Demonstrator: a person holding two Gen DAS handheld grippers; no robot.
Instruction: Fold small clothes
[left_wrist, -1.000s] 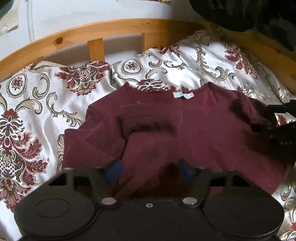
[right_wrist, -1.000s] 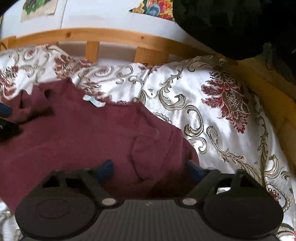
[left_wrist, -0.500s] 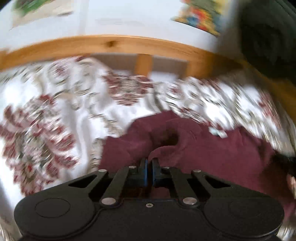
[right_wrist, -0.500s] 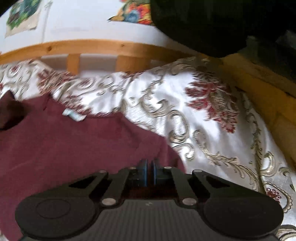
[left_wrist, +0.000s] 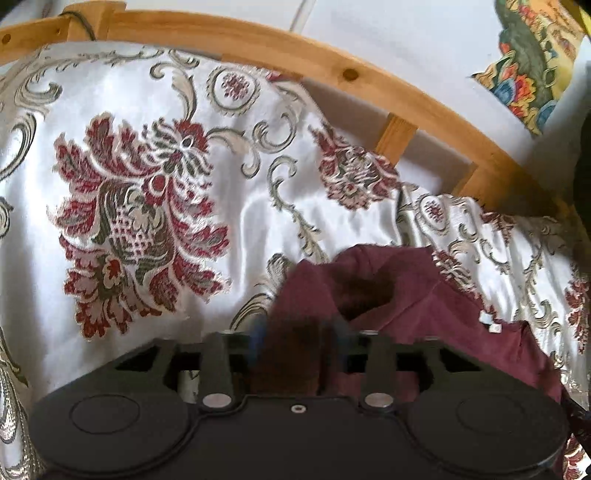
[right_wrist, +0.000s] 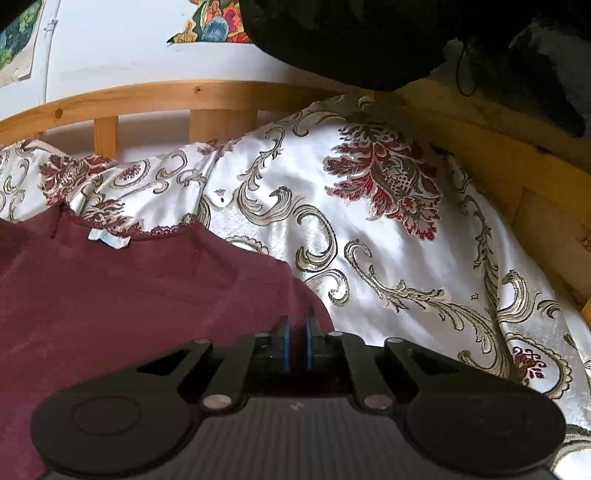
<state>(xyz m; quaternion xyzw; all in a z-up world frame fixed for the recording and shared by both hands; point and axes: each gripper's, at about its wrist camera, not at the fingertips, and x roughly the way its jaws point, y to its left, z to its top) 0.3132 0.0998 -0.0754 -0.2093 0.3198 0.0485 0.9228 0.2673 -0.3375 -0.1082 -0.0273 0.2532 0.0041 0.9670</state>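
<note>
A small maroon top (right_wrist: 129, 291) with a pale neck label (right_wrist: 109, 238) lies on a floral satin bedspread (right_wrist: 388, 251). My right gripper (right_wrist: 297, 341) is shut on the top's right edge, its blue pads nearly together. In the left wrist view the top (left_wrist: 424, 310) is bunched up, with a sleeve or shoulder fold raised. My left gripper (left_wrist: 295, 332) has its jaws parted a little, with a thick fold of maroon fabric between them; the view is blurred there.
A curved wooden bed rail (left_wrist: 295, 51) with slats (right_wrist: 105, 134) runs along the far side of the bed. A dark garment (right_wrist: 369, 40) hangs above at the right. Pictures (left_wrist: 535, 66) are on the white wall.
Both grippers closed on the top from open. The left gripper then swung left and its jaws have parted again around the fabric. The right gripper stayed shut and shifted slightly.
</note>
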